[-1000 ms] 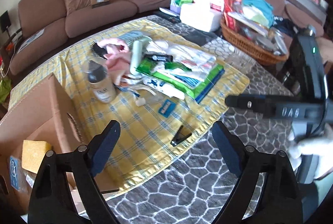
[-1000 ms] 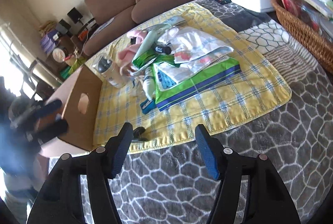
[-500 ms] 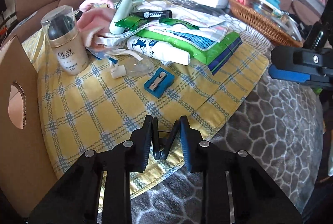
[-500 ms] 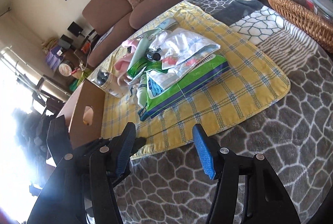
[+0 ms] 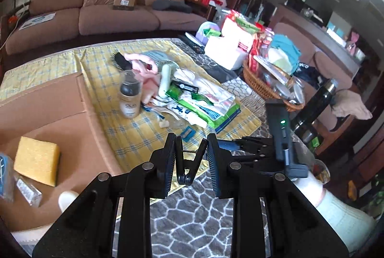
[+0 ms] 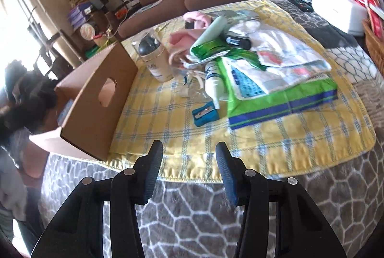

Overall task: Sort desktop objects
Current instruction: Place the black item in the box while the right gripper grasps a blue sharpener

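Left gripper [image 5: 190, 156]: jaws clamped on a black binder clip [image 5: 189, 162], held clear of the table.
Binder clip: wire handles spread in a V between the pads.
Cardboard box [image 5: 72, 102]: at left, open; contained 1 yellow sponge [image 5: 36, 159].
Yellow checked cloth [image 5: 134, 128]: spread on the grey patterned table cover [image 5: 192, 229].
On cloth: 1 lotion bottle [image 5: 129, 97], upright; 1 blue pencil sharpener [image 5: 188, 131]; 1 black hairbrush [image 5: 121, 61]; a pile of packets with a green pack [image 5: 216, 111].
Right gripper [image 5: 242, 146]: at right, near the cloth's edge; state of jaws unclear.
Wicker basket [image 5: 261, 87]: full, beyond the cloth.
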`<state>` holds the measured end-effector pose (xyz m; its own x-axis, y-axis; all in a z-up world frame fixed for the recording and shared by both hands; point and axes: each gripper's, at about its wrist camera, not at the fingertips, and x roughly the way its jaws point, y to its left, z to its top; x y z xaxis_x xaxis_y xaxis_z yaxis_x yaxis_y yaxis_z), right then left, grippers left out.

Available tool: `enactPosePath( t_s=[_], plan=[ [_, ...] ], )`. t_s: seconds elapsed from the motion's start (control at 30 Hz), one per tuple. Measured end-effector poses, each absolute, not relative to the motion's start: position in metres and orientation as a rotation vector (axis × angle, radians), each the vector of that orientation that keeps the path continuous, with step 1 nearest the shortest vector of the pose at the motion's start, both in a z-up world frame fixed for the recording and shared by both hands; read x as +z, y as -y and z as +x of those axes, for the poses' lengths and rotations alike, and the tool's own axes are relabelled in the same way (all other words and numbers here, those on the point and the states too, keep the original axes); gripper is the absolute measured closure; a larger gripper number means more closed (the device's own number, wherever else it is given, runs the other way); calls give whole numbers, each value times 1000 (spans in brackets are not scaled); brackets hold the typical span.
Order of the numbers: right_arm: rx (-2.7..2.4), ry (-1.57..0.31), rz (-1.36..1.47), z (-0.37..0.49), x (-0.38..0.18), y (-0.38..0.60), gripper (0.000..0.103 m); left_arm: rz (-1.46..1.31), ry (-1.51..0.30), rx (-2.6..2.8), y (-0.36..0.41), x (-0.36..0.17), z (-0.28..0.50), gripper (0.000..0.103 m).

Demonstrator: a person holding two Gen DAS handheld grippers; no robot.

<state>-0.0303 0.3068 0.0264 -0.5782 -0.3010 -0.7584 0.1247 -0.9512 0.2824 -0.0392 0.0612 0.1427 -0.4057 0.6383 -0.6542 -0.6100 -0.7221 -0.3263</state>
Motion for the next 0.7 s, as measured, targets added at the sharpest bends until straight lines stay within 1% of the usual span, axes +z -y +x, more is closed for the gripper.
enactPosePath(
  t_s=[0.03,0.17,0.3,0.4,0.5,0.57,0.6,0.63,0.67,0.7],
  plan=[
    [-2582,240,1309,-39,21,-300,58,-1020,60,2157,-50,147,-40,79],
    [-2654,30,1358,-62,4,-284,59,-1017,89,2186,-16,156,-42,79],
    [-2697,99,1366,-65,4,-291,60,-1023,120,2196,10,155,-46,79],
    [-2728,-22,1352,-71,4,-287,60,-1054,134,2208,27,149,-55,79],
    [-2726,-65,1343,-80,-3,-282,56,-1083,163,2234,48,143,-65,79],
    [-2749,-40,1349,-84,-3,-282,55,-1095,176,2256,62,141,-69,79],
    [-2763,-27,1355,-84,-3,-282,57,-1103,181,2267,69,140,-71,79],
    [-2768,-23,1357,-83,-2,-282,63,-1111,184,2277,76,139,-74,79],
    [-2765,-19,1351,-81,-2,-282,74,-1124,186,2289,83,137,-76,79],
    [-2757,-13,1352,-79,-1,-282,77,-1138,189,2299,90,136,-79,79]
  ],
)
